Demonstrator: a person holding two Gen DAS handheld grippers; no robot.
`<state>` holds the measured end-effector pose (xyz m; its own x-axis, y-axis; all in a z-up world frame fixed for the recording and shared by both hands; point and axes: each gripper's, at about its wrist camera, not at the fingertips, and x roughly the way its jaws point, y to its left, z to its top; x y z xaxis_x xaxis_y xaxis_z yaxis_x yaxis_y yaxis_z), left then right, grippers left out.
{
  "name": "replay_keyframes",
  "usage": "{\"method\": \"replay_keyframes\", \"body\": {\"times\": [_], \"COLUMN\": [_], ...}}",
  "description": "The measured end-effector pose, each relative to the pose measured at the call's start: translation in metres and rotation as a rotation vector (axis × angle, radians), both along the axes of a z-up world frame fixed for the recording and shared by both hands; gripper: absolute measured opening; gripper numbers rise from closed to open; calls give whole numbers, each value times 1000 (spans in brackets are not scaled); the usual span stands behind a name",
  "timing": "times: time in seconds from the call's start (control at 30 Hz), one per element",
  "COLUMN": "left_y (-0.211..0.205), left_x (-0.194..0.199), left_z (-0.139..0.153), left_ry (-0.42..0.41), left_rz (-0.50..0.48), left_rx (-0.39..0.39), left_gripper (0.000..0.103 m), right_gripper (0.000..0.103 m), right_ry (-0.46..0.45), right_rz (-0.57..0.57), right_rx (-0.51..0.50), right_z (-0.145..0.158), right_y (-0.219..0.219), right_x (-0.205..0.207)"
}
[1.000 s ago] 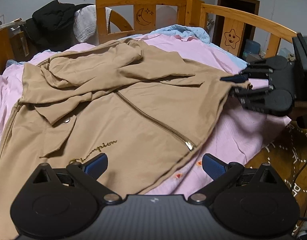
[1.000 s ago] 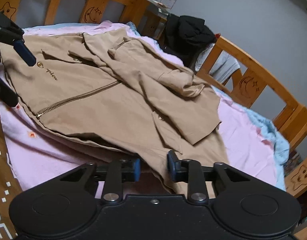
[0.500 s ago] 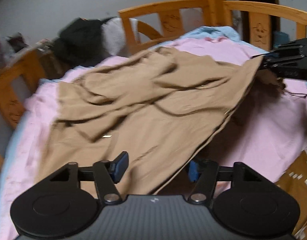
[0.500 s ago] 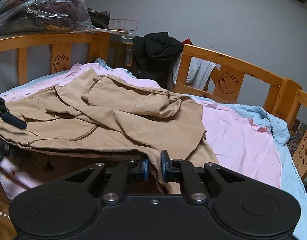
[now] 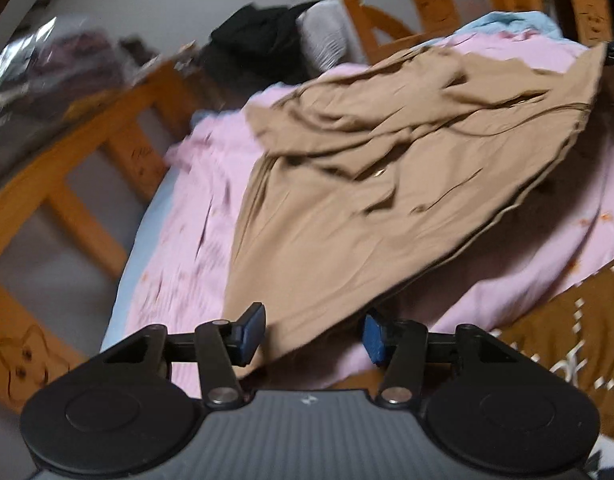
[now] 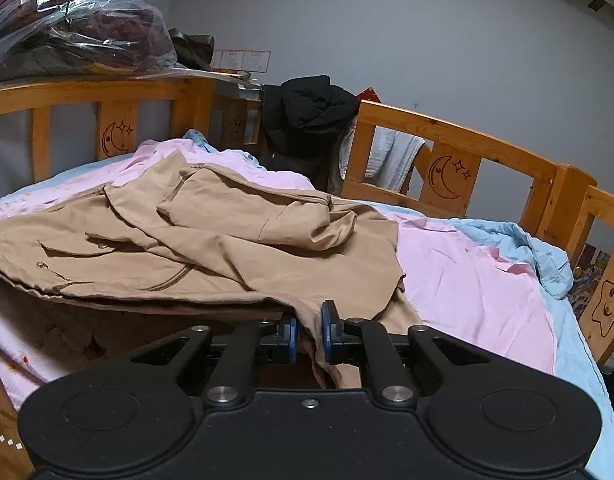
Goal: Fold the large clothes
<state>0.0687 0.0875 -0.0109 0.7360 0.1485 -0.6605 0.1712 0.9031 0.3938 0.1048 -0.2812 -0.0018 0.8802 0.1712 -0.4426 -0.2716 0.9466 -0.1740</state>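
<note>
A tan zip jacket [image 5: 347, 208] lies spread on the pink sheet [image 5: 195, 240] of a wooden bed. Its front hem is raised off the sheet, with shadow beneath it. My left gripper [image 5: 313, 336] is closing, and the hem's near corner sits between its blue pads [image 5: 253, 330]. The fabric touches the left pad, but a gap still shows at the right one. My right gripper [image 6: 309, 336] is shut on the other end of the jacket [image 6: 211, 248] hem, with a fold pinched between its pads.
Wooden rails [image 6: 487, 148] ring the bed. A black coat [image 6: 307, 116] and a pale cloth [image 6: 391, 160] hang over the far rail. A plastic bag of clothes [image 6: 75, 32] sits on a ledge. A brown patterned blanket [image 5: 579, 332] lies at the near edge. A blue sheet [image 6: 547, 260] borders the pink one.
My left gripper swung left along the bed and its jaws narrowed around the hem corner. My right gripper closed on the hem and rose. The hem lifted off the sheet.
</note>
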Motion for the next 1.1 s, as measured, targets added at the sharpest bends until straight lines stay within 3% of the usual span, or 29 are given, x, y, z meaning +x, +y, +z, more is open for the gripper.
{"method": "replay_keyframes", "body": {"times": [0.03,0.1,0.13,0.27,0.37,0.53,0.57,0.63,0.7,0.77,0.93,1.1], "left_y": [4,8,9,13,11,13,13,13,12,12,18,36], "left_x": [0,0,0,6,14,25,24,21,14,4,-29,-79], "left_z": [-1,0,0,9,22,44,47,51,54,57,73,91], "left_ry": [-1,-8,-3,-18,-56,-115,-121,-131,-137,-145,-166,-151], "left_rz": [8,9,1,-20,-27,-15,-14,-13,-14,-21,-40,-61], "left_rx": [-5,-7,-3,-34,-63,-121,-127,-142,-149,-155,-214,-256], "left_gripper": [53,33,28,9,4,3,3,3,2,2,2,2], "right_gripper": [12,13,14,27,43,50,49,36,11,4,2,2], "right_ry": [3,23,36,111,161,193,196,175,174,151,88,108], "right_rz": [2,17,28,75,103,109,117,131,117,110,99,111], "right_rx": [-8,-39,-66,-252,-380,-522,-553,-595,-592,-576,-553,-572], "right_z": [-1,-4,-6,-23,-36,-56,-61,-67,-65,-56,-14,31], "right_y": [1,2,3,7,4,-14,-17,-24,-30,-31,-30,-34], "right_x": [-1,-2,-3,-12,-15,-18,-20,-23,-24,-28,-49,-100]}}
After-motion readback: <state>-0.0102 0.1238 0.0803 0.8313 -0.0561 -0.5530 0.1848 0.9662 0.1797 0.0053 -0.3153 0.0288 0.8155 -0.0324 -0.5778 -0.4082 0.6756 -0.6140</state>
